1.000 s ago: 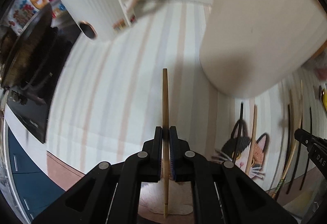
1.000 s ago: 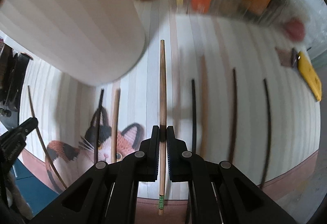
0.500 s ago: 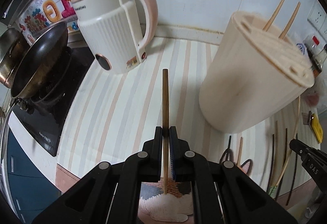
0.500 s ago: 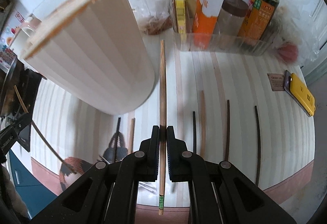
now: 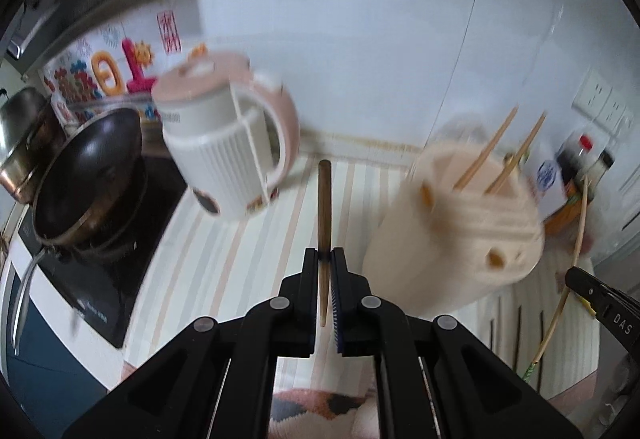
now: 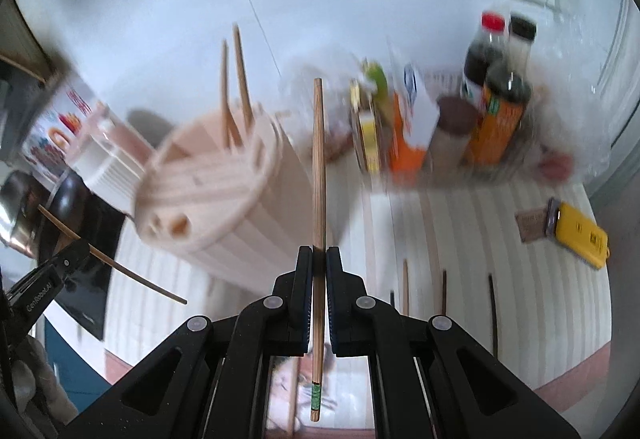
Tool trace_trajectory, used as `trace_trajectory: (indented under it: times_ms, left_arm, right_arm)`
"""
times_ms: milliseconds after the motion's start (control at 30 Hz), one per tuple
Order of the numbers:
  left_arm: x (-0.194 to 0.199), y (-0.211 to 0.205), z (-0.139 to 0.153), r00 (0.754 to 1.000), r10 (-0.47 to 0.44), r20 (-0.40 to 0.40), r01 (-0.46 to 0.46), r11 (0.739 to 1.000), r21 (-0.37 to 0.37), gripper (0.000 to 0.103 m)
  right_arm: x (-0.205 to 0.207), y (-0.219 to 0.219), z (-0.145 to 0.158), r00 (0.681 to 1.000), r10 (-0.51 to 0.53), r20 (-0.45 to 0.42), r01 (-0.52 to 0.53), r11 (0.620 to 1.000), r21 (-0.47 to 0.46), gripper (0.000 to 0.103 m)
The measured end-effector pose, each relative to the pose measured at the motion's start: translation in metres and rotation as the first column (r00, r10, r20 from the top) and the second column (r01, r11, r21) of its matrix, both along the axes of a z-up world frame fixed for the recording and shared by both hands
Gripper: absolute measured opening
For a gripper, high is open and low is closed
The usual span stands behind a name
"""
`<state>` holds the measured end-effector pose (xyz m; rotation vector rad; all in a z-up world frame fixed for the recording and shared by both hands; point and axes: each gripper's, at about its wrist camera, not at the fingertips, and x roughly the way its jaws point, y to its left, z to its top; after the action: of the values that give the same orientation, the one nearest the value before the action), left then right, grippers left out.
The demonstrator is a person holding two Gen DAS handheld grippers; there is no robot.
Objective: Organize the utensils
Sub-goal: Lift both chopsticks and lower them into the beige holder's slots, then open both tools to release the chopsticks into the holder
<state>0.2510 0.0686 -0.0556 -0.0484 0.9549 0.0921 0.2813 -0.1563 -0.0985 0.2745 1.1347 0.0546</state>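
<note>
My left gripper is shut on a brown wooden chopstick that points forward, up in the air over the striped mat. My right gripper is shut on a paler chopstick with a green band near its rear end. The beige utensil holder stands right of the left gripper and left of the right one; two chopsticks stick out of its lid. Several dark and wooden chopsticks lie on the mat behind the right gripper. Each gripper shows at the edge of the other's view.
A white and pink kettle stands at the back left, beside a dark wok on a black hob. Bottles and boxes crowd the back right by the wall. A yellow flat object lies at the right. A cat-print cloth lies near the front edge.
Both grippers have risen with their chopsticks and tilted up, so the holder's lid and the wall now show. The mat and the loose chopsticks have dropped lower in view.
</note>
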Motion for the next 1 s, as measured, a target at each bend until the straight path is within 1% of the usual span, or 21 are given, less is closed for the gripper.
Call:
trace_trajectory:
  times_ms: [133, 233, 433, 567, 667, 800, 900, 1000]
  left_arm:
    - [0.005, 0.0, 0.036, 0.997, -0.007, 0.072, 0.008, 1.0, -0.011, 0.003]
    - [0.007, 0.0, 0.066, 0.993, -0.019, 0.12, 0.023, 0.999, -0.035, 0.003]
    - [0.015, -0.007, 0.121, 0.979, -0.062, 0.193, 0.078, 0.994, -0.077, 0.003]
    - [0.025, -0.02, 0.144, 0.968, -0.1, 0.229, 0.122, 0.989, -0.086, 0.003]
    - [0.035, -0.029, 0.151, 0.963, -0.122, 0.242, 0.15, 0.984, -0.1, 0.003]
    - [0.05, -0.041, 0.149, 0.962, -0.158, 0.221, 0.188, 0.975, -0.121, 0.003]
    - [0.062, -0.048, 0.135, 0.967, -0.188, 0.17, 0.212, 0.967, -0.138, 0.003]
    - [0.074, -0.053, 0.114, 0.972, -0.207, 0.111, 0.222, 0.963, -0.153, 0.003]
  right_arm:
    - [0.016, -0.004, 0.03, 0.998, -0.01, 0.057, 0.008, 1.0, 0.028, 0.007]
    - [0.031, -0.007, 0.054, 0.995, -0.014, 0.102, 0.008, 0.999, 0.052, 0.007]
    - [0.059, -0.009, 0.096, 0.983, -0.021, 0.183, 0.006, 0.997, 0.082, 0.007]
    - [0.082, -0.002, 0.118, 0.97, -0.02, 0.242, 0.003, 0.998, 0.069, 0.007]
    - [0.096, 0.004, 0.121, 0.963, -0.027, 0.268, 0.01, 0.998, 0.064, 0.007]
    - [0.116, 0.006, 0.115, 0.953, -0.059, 0.297, 0.038, 0.996, 0.077, 0.007]
    - [0.127, 0.007, 0.105, 0.942, -0.098, 0.321, 0.067, 0.992, 0.108, 0.007]
    - [0.133, 0.006, 0.092, 0.926, -0.135, 0.353, 0.097, 0.988, 0.123, 0.007]
